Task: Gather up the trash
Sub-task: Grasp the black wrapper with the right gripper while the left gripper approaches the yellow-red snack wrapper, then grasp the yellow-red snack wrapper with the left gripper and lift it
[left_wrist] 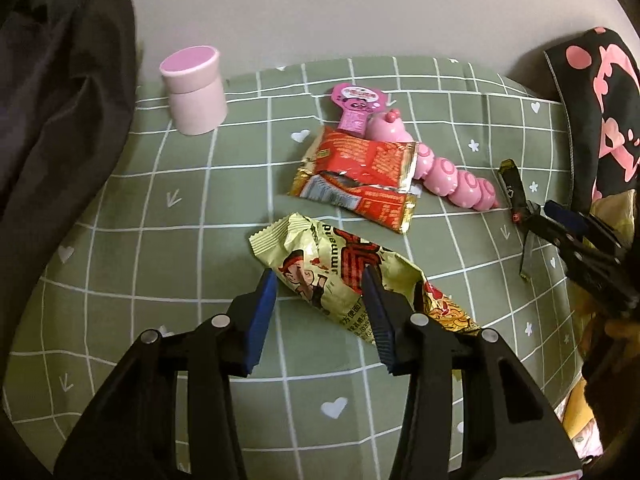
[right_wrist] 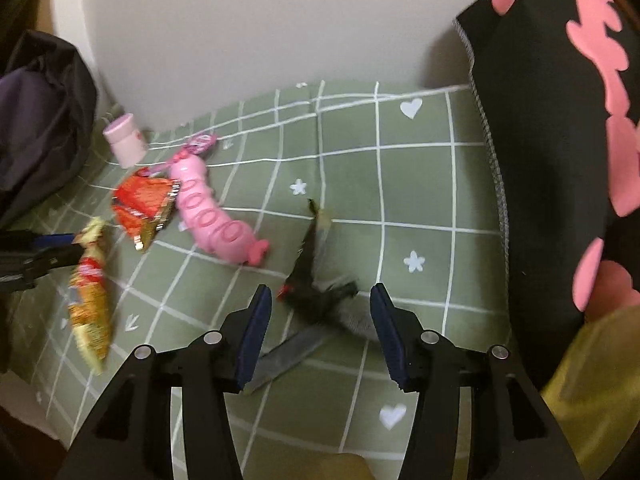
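Yellow wrapper [left_wrist: 352,280]: near end hidden behind left gripper's right finger [left_wrist: 380,320]. Red wrapper [left_wrist: 360,172] covers the middle of the pink toy [left_wrist: 452,180] and the card [left_wrist: 354,106] stem. Right wrist view motion-blurred: black wrapper [right_wrist: 316,284] smeared, shape unclear; print on all wrappers unreadable. Dark bag [left_wrist: 60,80] cut off at left edge.
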Action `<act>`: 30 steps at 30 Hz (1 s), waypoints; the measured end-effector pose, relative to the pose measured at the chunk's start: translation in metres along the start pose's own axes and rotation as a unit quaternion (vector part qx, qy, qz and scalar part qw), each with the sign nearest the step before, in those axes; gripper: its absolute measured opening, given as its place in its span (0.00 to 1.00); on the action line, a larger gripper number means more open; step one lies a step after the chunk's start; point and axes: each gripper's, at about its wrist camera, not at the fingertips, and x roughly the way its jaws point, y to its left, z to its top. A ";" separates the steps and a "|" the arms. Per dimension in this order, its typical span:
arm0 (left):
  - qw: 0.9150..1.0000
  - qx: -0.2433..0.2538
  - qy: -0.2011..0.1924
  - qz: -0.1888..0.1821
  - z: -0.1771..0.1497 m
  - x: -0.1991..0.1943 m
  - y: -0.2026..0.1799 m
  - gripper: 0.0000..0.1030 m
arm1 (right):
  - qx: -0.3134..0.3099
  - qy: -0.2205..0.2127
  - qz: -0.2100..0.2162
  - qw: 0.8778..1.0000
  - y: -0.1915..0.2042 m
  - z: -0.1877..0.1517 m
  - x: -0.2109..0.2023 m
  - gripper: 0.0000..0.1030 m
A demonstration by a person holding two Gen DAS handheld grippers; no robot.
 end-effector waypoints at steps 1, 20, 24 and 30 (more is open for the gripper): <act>1.000 -0.007 -0.002 -0.001 -0.001 -0.003 0.004 0.41 | 0.002 0.006 0.008 1.000 -0.001 0.001 0.005 0.47; 0.991 -0.106 0.029 -0.078 -0.002 -0.003 0.003 0.42 | 0.024 0.008 0.044 0.999 0.020 -0.016 -0.037 0.29; 0.994 -0.094 0.032 -0.036 0.005 0.007 -0.010 0.42 | 0.016 0.008 0.035 0.999 0.023 -0.020 -0.047 0.29; 0.994 -0.096 0.049 -0.018 0.010 0.017 -0.011 0.38 | 0.024 0.006 0.031 0.999 0.017 -0.026 -0.056 0.29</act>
